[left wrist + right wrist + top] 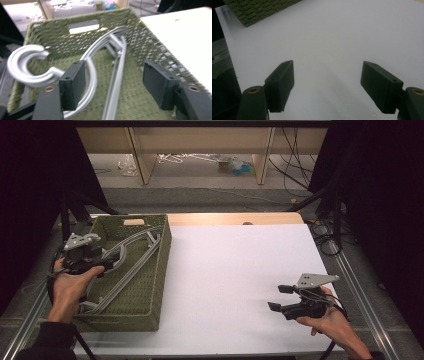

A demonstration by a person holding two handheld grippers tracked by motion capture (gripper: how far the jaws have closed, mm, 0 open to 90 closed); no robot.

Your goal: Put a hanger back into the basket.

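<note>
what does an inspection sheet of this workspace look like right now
surface: white table top, bare apart from the basket; wooden edge at the far side
job's things: grey hanger lying inside the green woven basket at the table's left side, its hook toward the left gripper
clutter: nothing seen on the table
grippers: left gripper over the basket, jaws apart, the hanger's curved arm passing between them, pads not pressing it; right gripper open above the bare white top, holding nothing
cables: black cable looping from the left gripper; more cables off the table's right edge
surroundings: wooden shelf legs and small items on the floor beyond; dark curtains at both sides
</note>
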